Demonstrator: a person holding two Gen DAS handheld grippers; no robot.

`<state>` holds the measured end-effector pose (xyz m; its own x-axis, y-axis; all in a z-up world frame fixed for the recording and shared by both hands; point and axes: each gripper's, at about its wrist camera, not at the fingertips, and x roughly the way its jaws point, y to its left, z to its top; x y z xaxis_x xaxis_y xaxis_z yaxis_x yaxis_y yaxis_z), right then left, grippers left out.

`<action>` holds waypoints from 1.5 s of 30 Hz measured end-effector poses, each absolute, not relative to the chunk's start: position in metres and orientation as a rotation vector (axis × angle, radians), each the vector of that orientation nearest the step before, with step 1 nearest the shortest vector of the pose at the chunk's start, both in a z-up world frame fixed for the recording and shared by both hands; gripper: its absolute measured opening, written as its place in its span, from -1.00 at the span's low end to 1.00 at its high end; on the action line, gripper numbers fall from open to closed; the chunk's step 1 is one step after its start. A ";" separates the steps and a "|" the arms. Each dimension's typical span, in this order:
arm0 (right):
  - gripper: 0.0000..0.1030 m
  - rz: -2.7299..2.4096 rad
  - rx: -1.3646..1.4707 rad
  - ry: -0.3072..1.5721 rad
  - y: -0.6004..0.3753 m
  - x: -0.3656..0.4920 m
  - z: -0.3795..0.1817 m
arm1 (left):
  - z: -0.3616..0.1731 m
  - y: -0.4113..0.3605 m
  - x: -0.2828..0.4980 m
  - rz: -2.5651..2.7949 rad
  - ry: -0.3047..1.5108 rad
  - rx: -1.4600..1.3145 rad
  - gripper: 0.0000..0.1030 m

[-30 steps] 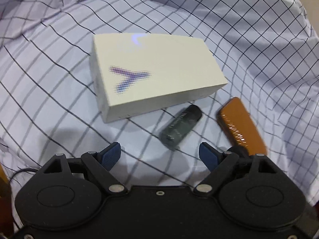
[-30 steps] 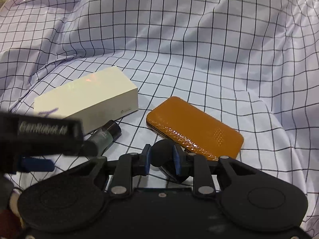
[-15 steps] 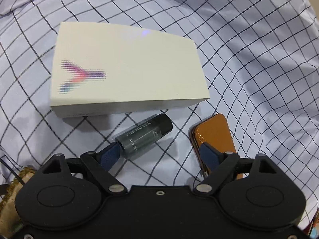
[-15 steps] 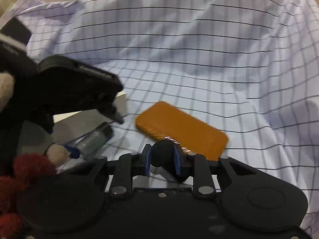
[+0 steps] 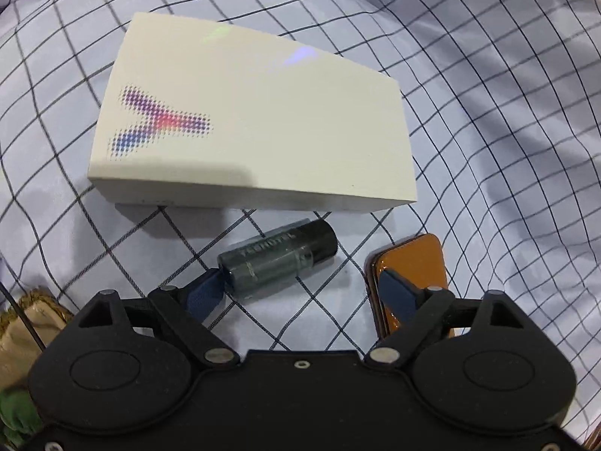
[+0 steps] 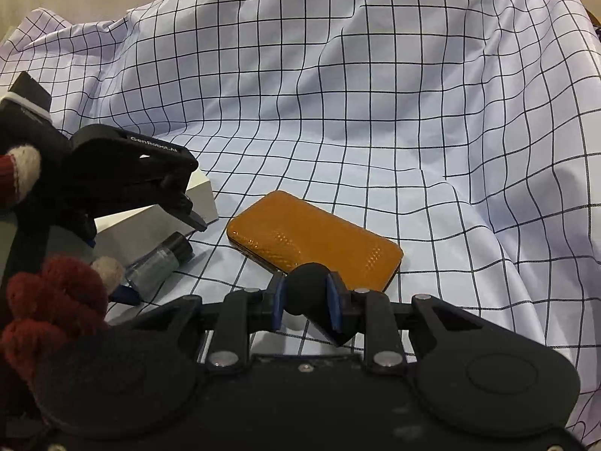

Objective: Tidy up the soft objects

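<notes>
So, the left tool (image 5: 300, 291) has its two blue fingers spread wide apart, low over the checked cloth (image 5: 507, 112). Its left finger (image 5: 204, 293) is touching the base end of a small dark bottle (image 5: 278, 259) lying on its side, and the right finger (image 5: 394, 291) sits over the near end of the orange case (image 5: 413, 259). Nothing is gripped between them. Writing on the bottle looks like "YESHOTEL", but it's blurry, so don't hold me to it.

The right tool (image 6: 306, 302) is closed tight on a round black thing (image 6: 306, 289) with a darker bit sticking out below it; I can't make out what it is. Just past it lies the same orange case, flat on the cloth, with a bumpy glossy top.

Count: one bottle, one orange case, one white box (image 5: 255, 112). The bottle lies just beside the box's near long side, between box and case. The box has a dotted purple-pink arrow-ish logo and no readable text. From the right camera, the left tool's body reads "GenRobot.AI", and it covers most of the box.

Soft stuff: a red and cream knitted glove (image 6: 49, 300) holds the left tool at the edge of the right view, and something tan and green (image 5: 22, 338) is cut off at the bottom left corner of the left view, too cropped to identify.
</notes>
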<state>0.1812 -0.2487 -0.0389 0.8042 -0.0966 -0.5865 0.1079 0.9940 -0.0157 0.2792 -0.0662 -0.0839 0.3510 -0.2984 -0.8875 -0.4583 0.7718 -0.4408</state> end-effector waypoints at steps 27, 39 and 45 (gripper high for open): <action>-0.54 -0.094 0.026 0.619 -0.250 0.171 -0.035 | -0.090 -0.062 0.277 0.166 1.223 -0.737 -0.27; -0.54 -0.024 -0.127 0.669 -0.224 0.201 -0.042 | -0.081 -0.042 0.247 0.030 1.258 -0.649 -0.39; -0.53 -0.007 -0.209 0.682 -0.211 0.218 -0.050 | -0.073 -0.029 0.231 -0.047 1.251 -0.608 -0.12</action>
